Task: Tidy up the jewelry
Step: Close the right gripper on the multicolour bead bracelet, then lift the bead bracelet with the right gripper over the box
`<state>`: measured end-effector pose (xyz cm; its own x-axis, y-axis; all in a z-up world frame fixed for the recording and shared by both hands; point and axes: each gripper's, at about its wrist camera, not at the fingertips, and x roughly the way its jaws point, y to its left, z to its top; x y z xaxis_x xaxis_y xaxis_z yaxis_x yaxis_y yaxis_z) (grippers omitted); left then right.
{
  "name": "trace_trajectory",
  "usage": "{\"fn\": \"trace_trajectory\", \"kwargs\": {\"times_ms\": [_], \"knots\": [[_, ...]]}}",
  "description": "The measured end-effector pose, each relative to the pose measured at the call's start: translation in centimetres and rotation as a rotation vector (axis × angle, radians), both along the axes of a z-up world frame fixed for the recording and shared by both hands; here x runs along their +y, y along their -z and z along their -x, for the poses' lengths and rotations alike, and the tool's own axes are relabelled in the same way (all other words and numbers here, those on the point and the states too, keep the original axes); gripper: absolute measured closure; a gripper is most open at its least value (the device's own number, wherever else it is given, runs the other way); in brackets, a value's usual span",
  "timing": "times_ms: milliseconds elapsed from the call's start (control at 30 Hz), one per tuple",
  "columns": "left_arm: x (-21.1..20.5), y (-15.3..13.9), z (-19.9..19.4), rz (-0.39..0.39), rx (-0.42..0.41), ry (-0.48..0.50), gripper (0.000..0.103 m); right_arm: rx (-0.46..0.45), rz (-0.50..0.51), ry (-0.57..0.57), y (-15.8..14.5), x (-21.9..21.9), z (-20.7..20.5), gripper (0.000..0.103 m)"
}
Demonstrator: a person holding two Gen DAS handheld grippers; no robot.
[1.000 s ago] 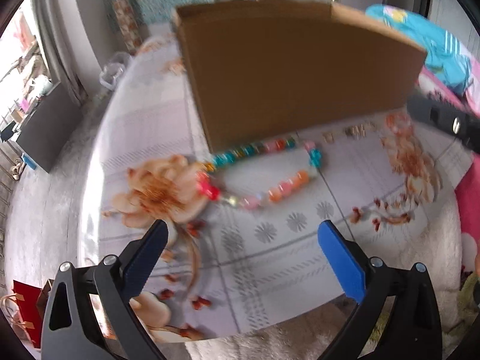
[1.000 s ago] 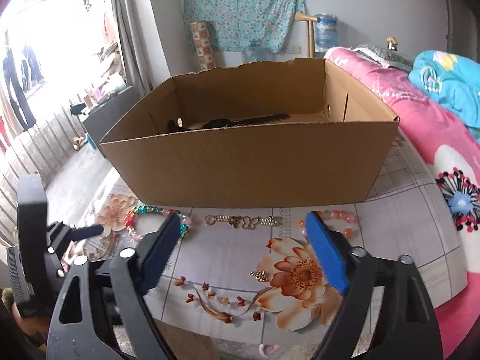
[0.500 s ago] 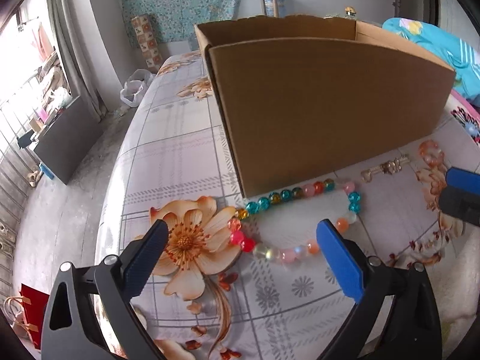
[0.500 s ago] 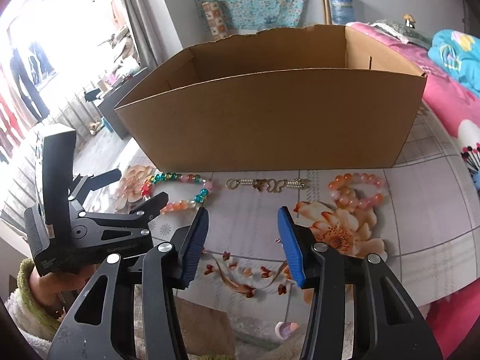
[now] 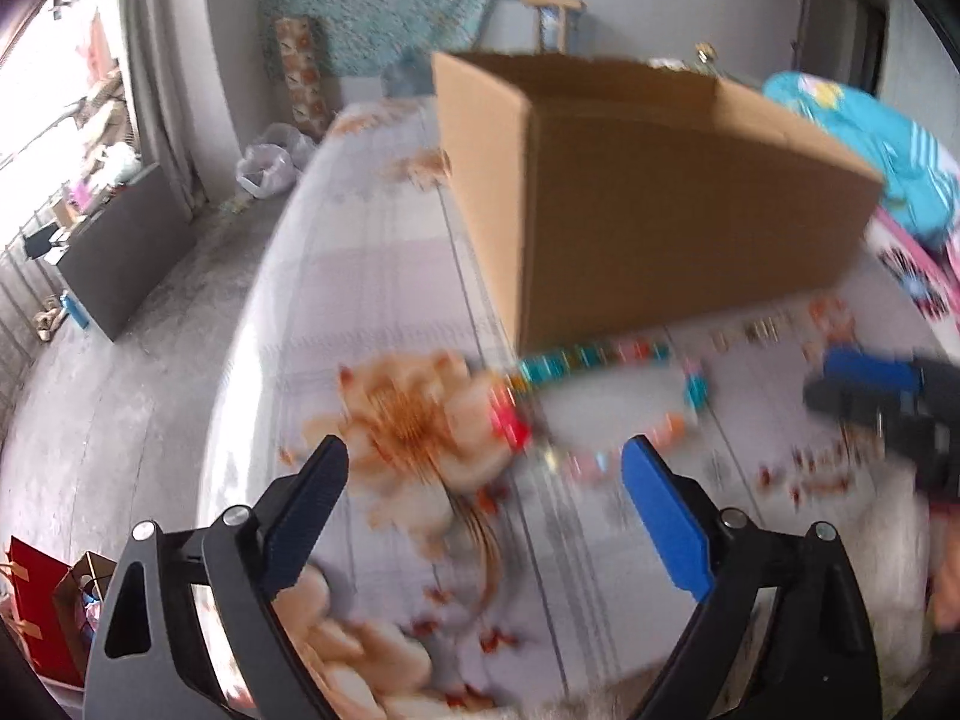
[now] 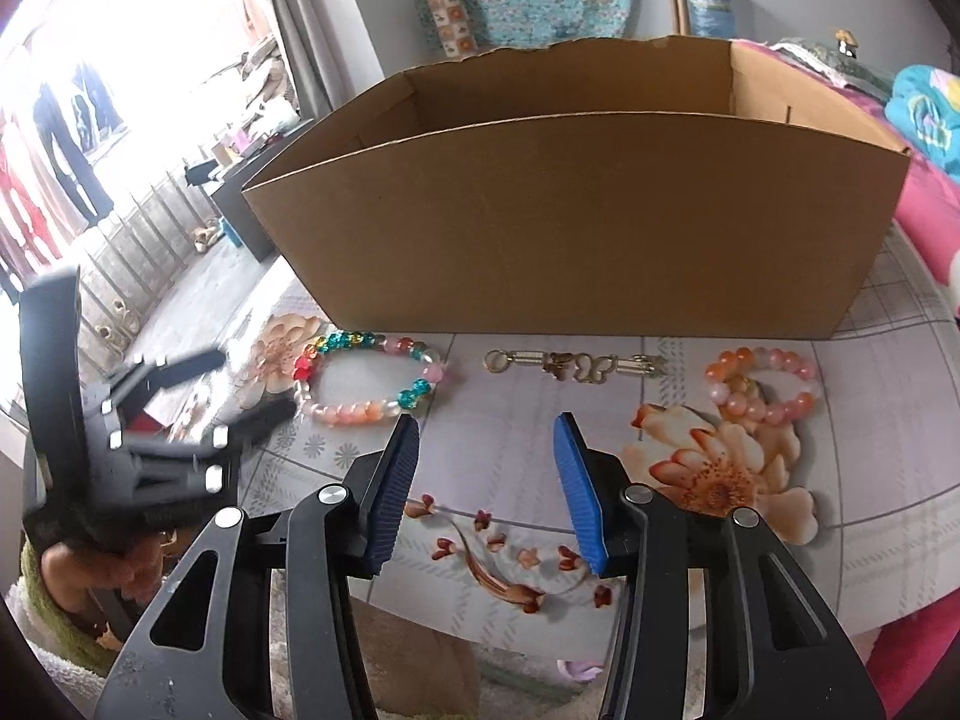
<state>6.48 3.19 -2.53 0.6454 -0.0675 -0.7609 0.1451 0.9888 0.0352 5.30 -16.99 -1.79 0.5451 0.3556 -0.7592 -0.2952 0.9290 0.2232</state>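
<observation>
Left gripper [image 5: 483, 471], jaws closing around nothing, hovers low-centre before the blurred multicoloured bracelet [image 5: 600, 402]; a rushed pinch could miss. Right gripper [image 6: 486, 468], half-spread and empty, sits lower-centre below the gold chain [image 6: 573, 363]; thin links might slip.

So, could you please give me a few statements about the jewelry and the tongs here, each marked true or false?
1. Three pieces of jewelry lie in front of the cardboard box. True.
2. The gold chain lies between the multicolored bracelet and the pink bracelet. True.
3. The right tongs grip the chain. False: nothing is between them.
4. The multicolored bracelet is inside the box. False: it lies on the tablecloth.
</observation>
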Motion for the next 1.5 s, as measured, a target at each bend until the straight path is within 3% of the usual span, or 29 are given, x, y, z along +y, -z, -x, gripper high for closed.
{"fn": "trace_trajectory", "kwargs": {"times_ms": [133, 300, 667, 867, 1133, 1267, 1367, 1500], "knots": [[-0.9, 0.0, -1.7, -0.03, -0.033, -0.013, 0.024, 0.008, -0.002, -0.011, 0.0, 0.6, 0.0, 0.059], [-1.6, 1.7, -1.7, -0.067, 0.011, 0.035, 0.047, 0.014, 0.003, -0.008, 0.1, 0.4, 0.2, 0.059], [-1.0, 1.2, 2.0, -0.023, 0.074, 0.057, 0.055, 0.042, -0.039, -0.047, 0.3, 0.8, -0.1, 0.067], [-0.2, 1.0, 0.7, 0.052, 0.074, 0.055, 0.063, 0.048, -0.039, -0.099, 0.4, 2.6, -1.3, 0.076], [-1.2, 1.3, -0.9, -0.01, 0.081, 0.112, 0.077, 0.06, 0.009, -0.136, 1.3, 4.4, -3.8, 0.08], [-1.1, 1.4, -1.2, -0.002, 0.077, 0.119, 0.083, 0.063, 0.053, -0.151, 2.0, 5.3, -4.5, 0.084], [-1.1, 1.5, -1.4, 0.003, 0.07, 0.122, 0.089, 0.045, 0.094, -0.156, 2.0, 6.1, -4.8, 0.095], [-0.7, 1.4, -1.3, 0.018, 0.061, 0.121, 0.094, 0.045, 0.087, -0.156, 2.2, 5.8, -4.9, 0.096]]}}
